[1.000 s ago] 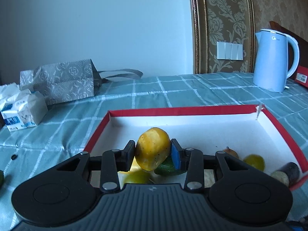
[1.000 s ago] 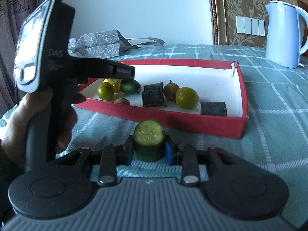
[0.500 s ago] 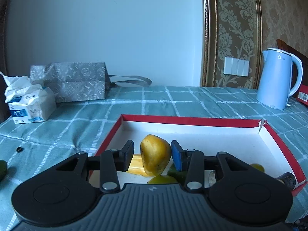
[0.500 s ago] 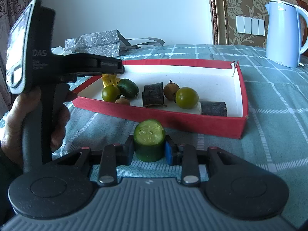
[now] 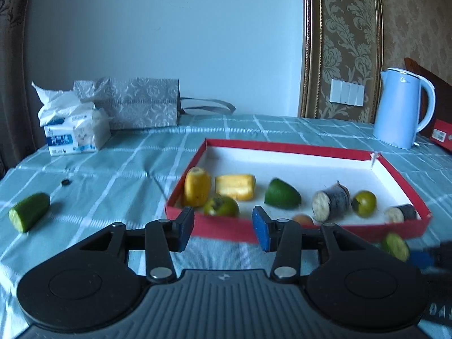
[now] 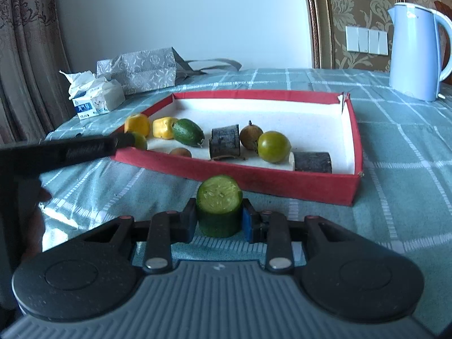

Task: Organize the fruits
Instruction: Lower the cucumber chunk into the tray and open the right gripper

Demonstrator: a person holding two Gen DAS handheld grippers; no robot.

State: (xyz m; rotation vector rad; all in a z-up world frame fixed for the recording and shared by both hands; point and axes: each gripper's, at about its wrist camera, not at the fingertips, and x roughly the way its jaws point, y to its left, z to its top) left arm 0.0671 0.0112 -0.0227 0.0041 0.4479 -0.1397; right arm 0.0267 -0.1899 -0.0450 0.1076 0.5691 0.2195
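1. Red-walled tray (image 5: 401, 178) sits on the checked tablecloth (image 5: 113, 175); it holds a yellow fruit (image 5: 197, 187) standing in the near-left corner, a yellow chunk (image 5: 236, 187) beside it, a green wedge (image 5: 282, 197), dark-skinned cut pieces and small round green fruits
2. Left gripper (image 5: 223, 227): jaws have just been opening, nothing between the pads; it hangs over the cloth just outside the tray's near wall, with the yellow fruit beyond it
3. Right gripper (image 6: 219, 221): narrow, pads clamped on a cucumber stub (image 6: 219, 206) held cut face up, above the cloth, near the tray's front wall
4. Left view only: a second cucumber piece (image 5: 29, 212) lies on the cloth well left of the tray, and a small dark object (image 5: 65, 182) beyond it
5. Right view only: the left gripper's body seen from the side (dark bar reaching to the tray's left corner), and a brown stemmed fruit (image 6: 251, 133) behind a green one
6. Both views: tissue pack (image 5: 75, 132), grey patterned bag (image 5: 141, 103), pale blue kettle (image 5: 401, 110) at the far edge
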